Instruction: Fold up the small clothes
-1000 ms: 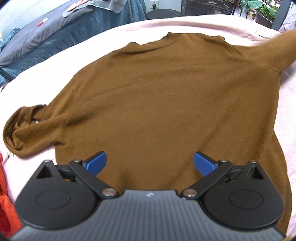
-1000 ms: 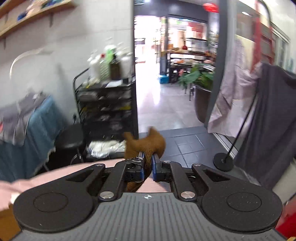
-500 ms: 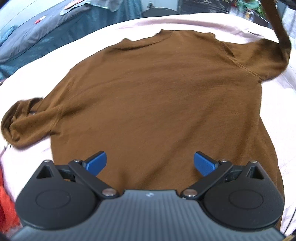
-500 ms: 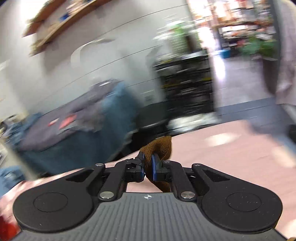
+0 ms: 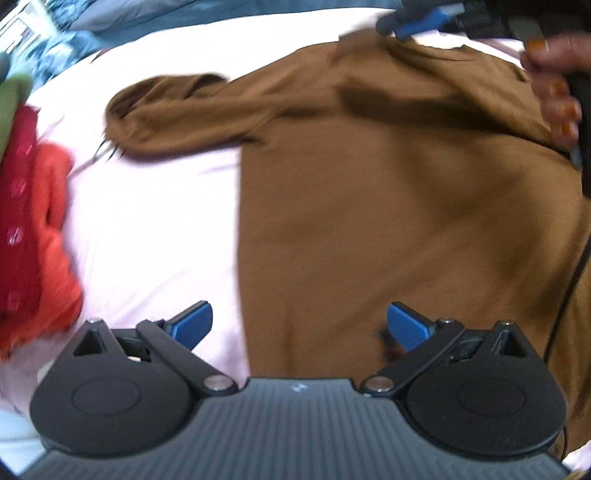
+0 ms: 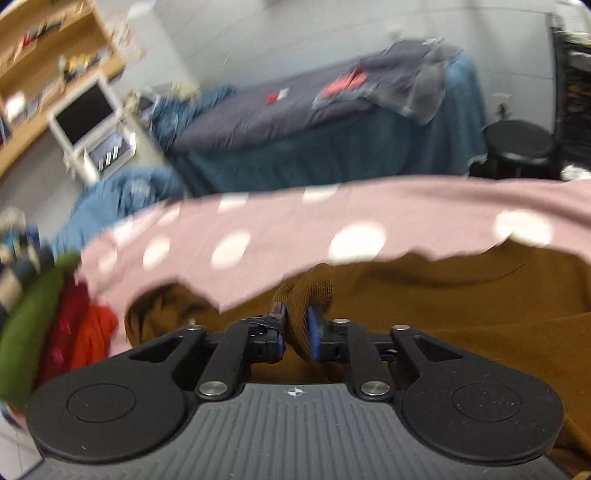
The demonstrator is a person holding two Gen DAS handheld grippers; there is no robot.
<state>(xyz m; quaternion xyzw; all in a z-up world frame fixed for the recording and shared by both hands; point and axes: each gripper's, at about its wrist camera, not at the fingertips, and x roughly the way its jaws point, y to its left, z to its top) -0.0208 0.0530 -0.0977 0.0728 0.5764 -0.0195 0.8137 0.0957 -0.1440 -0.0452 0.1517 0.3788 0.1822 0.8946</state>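
Observation:
A brown sweater (image 5: pixel 388 206) lies spread on a pink-covered table (image 5: pixel 155 221). Its left sleeve (image 5: pixel 173 110) lies bunched out to the left. My left gripper (image 5: pixel 299 325) is open and empty, hovering over the sweater's lower left edge. My right gripper (image 6: pixel 295 328) is shut on the cuff of the right sleeve (image 6: pixel 306 291) and holds it low over the sweater's body (image 6: pixel 461 306). In the left wrist view the right gripper (image 5: pixel 417 22) shows at the top with the sleeve folded across the chest.
A pile of red, orange and green clothes (image 5: pixel 33 221) lies at the table's left edge; it also shows in the right wrist view (image 6: pixel 55 325). A bed with blue and grey covers (image 6: pixel 314 122) and a black stool (image 6: pixel 517 144) stand behind the table.
My right gripper has swung the held sleeve from high in the air down and across onto the sweater's body. My left gripper has shifted left toward the sweater's left edge.

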